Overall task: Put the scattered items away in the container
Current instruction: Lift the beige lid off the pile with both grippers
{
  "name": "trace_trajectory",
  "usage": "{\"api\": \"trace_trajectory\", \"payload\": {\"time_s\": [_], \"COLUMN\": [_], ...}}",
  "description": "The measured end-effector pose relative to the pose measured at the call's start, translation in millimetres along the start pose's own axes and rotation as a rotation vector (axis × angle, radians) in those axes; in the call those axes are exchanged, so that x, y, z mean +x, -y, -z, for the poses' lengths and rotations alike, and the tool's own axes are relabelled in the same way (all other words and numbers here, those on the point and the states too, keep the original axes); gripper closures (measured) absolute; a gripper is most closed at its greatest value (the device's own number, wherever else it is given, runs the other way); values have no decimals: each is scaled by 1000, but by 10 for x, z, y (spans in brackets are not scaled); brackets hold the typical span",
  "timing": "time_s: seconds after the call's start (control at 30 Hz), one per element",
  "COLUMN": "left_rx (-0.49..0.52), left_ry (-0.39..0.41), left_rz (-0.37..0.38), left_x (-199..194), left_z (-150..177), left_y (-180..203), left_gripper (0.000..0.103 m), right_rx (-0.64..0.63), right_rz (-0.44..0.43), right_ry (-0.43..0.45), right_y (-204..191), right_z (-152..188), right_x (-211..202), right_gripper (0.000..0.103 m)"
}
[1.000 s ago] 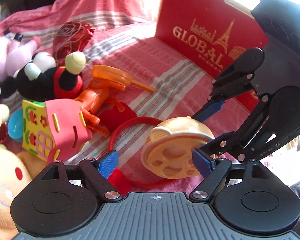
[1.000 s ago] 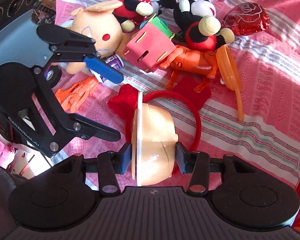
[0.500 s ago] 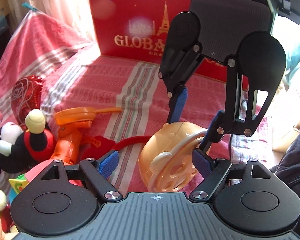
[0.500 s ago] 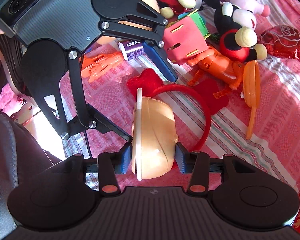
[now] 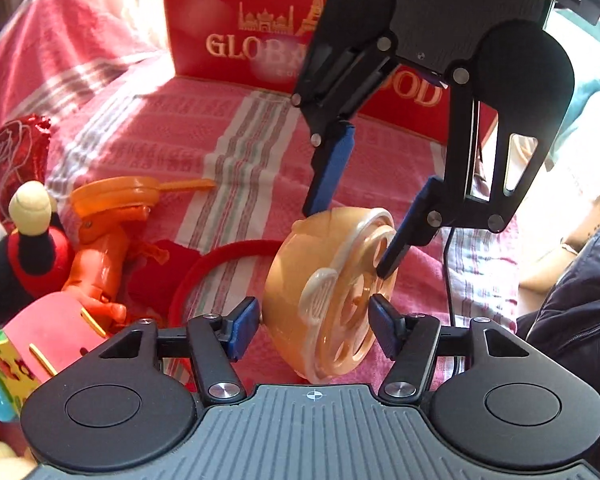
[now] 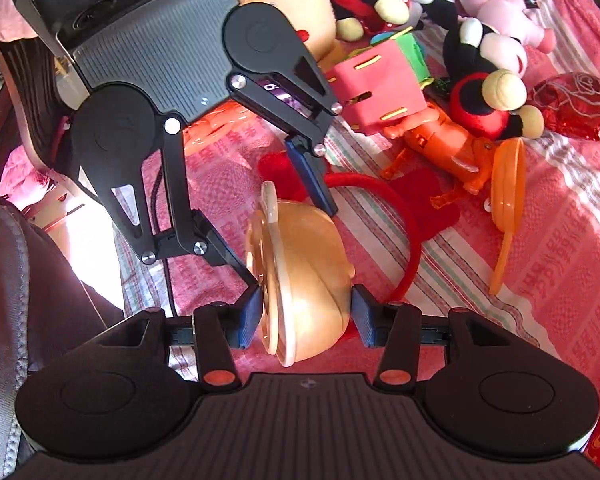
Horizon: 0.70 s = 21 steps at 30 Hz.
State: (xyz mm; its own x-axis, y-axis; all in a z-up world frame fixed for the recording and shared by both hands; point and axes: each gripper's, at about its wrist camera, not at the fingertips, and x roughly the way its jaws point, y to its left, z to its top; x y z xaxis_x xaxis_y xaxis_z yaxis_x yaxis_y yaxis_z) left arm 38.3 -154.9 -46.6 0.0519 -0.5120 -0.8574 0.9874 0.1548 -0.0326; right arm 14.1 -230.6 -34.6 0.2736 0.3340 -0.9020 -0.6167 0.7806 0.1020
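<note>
**Closing in: two grippers, one peach toy**

Scanning from the left in the left wrist view: one red foil heart, one black mouse plush, one pink foam block, one orange figure with one orange pan at its head. Then one red headband, curving over the striped pink cloth.

And here's the action! One peach domed toy sits just right of the headband, in front of the one red box with gold lettering. It's tipped on edge: the flat holed face looks right, the dome bulges left, and its broad face stands nearly upright.

Two grippers are on it. The left gripper has just been closing, toy between its jaws, and its pads now press on dome and face. The right gripper reaches down from above, clamping the same toy, one finger on the dome and one on the holed face.

Whether the toy rests on the cloth, I can't tell. Far right, one dark sleeve.
</note>
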Motion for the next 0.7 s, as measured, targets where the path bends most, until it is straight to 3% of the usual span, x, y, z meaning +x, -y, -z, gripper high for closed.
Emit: {"api": "trace_trajectory", "payload": {"time_s": [0.17,0.43,0.5,0.57,0.6,0.7], "left_rx": [-89,-203,-175,-135,-127,-171], "left_ry": [15,35,16,-7,-10,15], "left_rz": [-7,3,-22,-40,-37,-26], "left_x": [13,100,152,207,216,188], "left_z": [109,127,125,120,132,154], "left_y": [-47,-146,-91,-17,-1,-68], "left_gripper": [48,46,34,32,33,49], "right_rx": [132,290,297,285,271,240], "right_rz": [8,39,37,33,32,34], "right_ry": [35,108,117,114,113,110], "right_y": [81,187,194,184,172,140], "right_z": [127,250,246,233,229,242], "right_x": [-10,137,139,129,116,62], "right_gripper": [41,39,39,40,40,41]}}
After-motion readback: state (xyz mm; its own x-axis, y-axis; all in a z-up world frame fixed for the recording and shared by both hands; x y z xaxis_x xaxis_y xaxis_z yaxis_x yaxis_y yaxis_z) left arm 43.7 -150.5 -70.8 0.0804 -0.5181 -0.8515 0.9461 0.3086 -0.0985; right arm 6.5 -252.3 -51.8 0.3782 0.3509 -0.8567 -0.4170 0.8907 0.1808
